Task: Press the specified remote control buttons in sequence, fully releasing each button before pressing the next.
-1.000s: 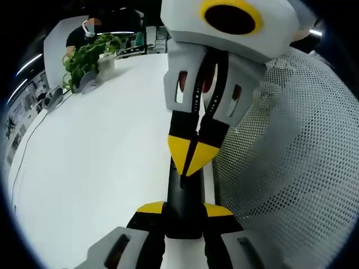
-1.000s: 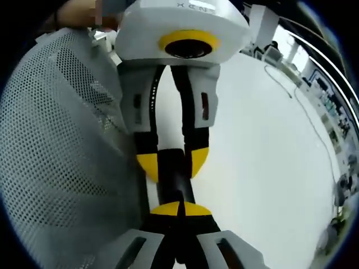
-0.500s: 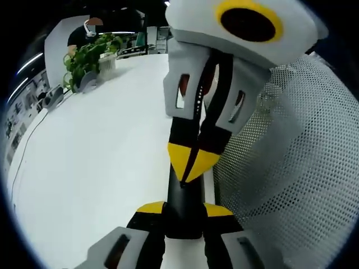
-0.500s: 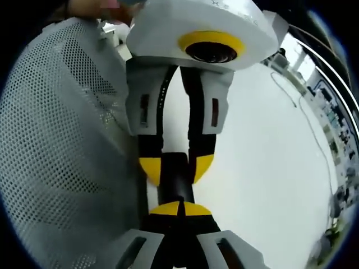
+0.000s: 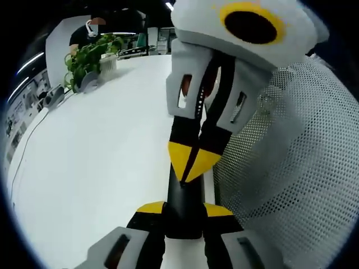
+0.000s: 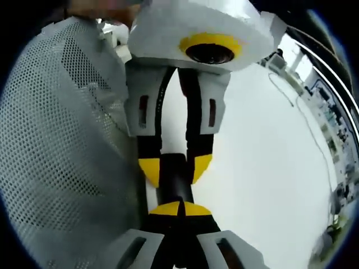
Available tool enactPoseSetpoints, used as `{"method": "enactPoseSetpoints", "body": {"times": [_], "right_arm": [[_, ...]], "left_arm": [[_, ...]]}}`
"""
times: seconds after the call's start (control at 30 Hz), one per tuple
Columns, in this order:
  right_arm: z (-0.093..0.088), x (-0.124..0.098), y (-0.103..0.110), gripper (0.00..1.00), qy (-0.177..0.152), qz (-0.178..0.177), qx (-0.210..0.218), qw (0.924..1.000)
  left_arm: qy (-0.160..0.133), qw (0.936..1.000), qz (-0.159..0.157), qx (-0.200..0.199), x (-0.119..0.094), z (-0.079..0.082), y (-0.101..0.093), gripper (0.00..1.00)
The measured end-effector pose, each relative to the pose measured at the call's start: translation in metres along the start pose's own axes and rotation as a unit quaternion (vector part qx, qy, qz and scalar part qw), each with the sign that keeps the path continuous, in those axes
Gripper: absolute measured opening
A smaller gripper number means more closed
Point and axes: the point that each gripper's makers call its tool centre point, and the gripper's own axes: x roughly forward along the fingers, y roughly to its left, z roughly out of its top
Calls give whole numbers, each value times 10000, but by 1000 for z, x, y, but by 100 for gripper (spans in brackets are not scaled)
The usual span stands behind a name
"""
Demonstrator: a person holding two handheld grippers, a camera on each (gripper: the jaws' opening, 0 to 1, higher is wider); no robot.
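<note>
A: Left tongs [image 5: 184,208] first?
B: Left gripper view: yellow-tipped jaws clamped on either side of a slim black remote [image 5: 183,199], gripping its near end. Remote runs forward from them, along the surface.

A: Right tongs [image 5: 189,165]?
B: They come in from the top of that view, tips pinched together with no gap, pointed down onto the top of the remote. Looks like contact; which button, can't tell.

A: Right gripper view agrees?
B: Yes. The right tongs [image 6: 179,209] have yellow tips meeting over the remote [image 6: 175,182]. The left tongs [image 6: 175,168] face in from above, jaws straddling the remote's far end.

A: Where's the remote sitting?
B: On the white surface [image 5: 95,145], close beside a grey perforated mesh panel [image 5: 291,162]. The mesh [image 6: 61,140] covers the left side of the right gripper view, white surface [image 6: 263,162] on the right.

A: Background?
B: Leafy green plant [image 5: 87,56] at the far edge of the surface in the left gripper view, a person behind it. Cable [image 6: 305,112] trailing across the surface in the right gripper view.
</note>
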Motion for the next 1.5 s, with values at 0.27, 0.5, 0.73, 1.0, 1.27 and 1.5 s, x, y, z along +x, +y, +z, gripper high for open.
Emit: {"method": "enactPoseSetpoints", "body": {"times": [0.27, 0.5, 0.73, 1.0, 1.27, 1.5], "right_arm": [[8, 6, 6, 0, -30, 65, -276, 9996], [7, 6, 5, 0, -12, 66, -274, 9996], [7, 8, 4, 0, 147, -185, -299, 9993], [4, 3, 0, 0, -237, 111, -41, 9996], [-11, -6, 1, 7, -217, 307, -1, 9993], [-18, -9, 0, 16, -191, 352, 132, 9991]], "left_arm": [[-12, 10000, -11, -9, 0, 0, 0, 24], [0, 10000, -14, 10, 0, 0, 0, 24], [11, 10000, -4, 18, 0, 0, 0, 24], [-15, 10000, 2, 22, 0, 0, 0, 24], [5, 10000, -3, 51, 0, 0, 0, 25], [13, 10000, -1, 63, 0, 0, 0, 25]]}}
